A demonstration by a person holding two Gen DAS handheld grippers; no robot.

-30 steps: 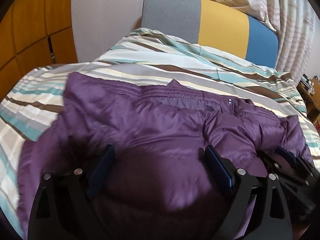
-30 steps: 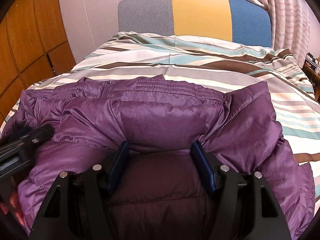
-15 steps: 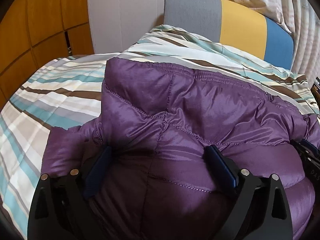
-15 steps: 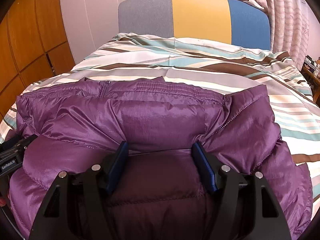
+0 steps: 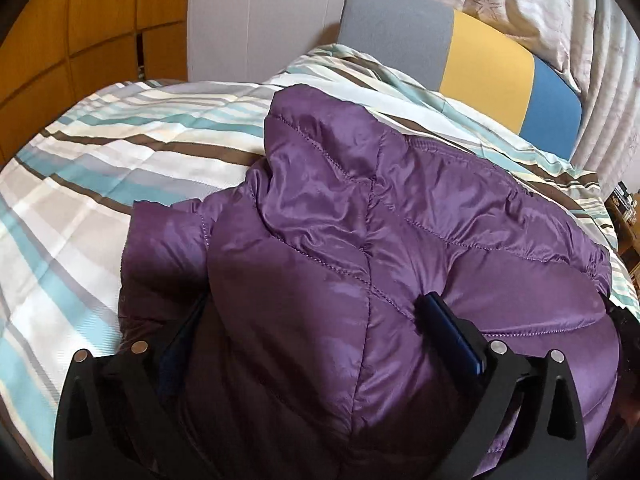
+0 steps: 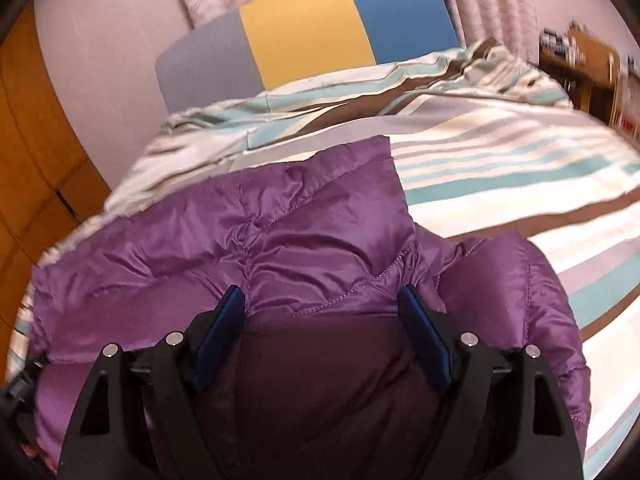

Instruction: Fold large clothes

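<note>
Dim indoor light; fisheye edges warped, right view motion-blurred.

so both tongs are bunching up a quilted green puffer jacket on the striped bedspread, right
Not quite: the jacket is purple, not green. Both wrist views show the quilted purple puffer jacket bulging between the left tongs and the right tongs, lying on the striped teal, brown and cream bedspread.

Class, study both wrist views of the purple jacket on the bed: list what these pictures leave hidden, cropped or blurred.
- Left wrist view: the purple jacket bulges between the jaws of the left gripper, hiding how tightly they clamp.
- Right wrist view: the wooden shelf is motion-blurred; its contents are unreadable.
- Right wrist view: the right gripper and bottom edge cut off the jacket's near part.
</note>
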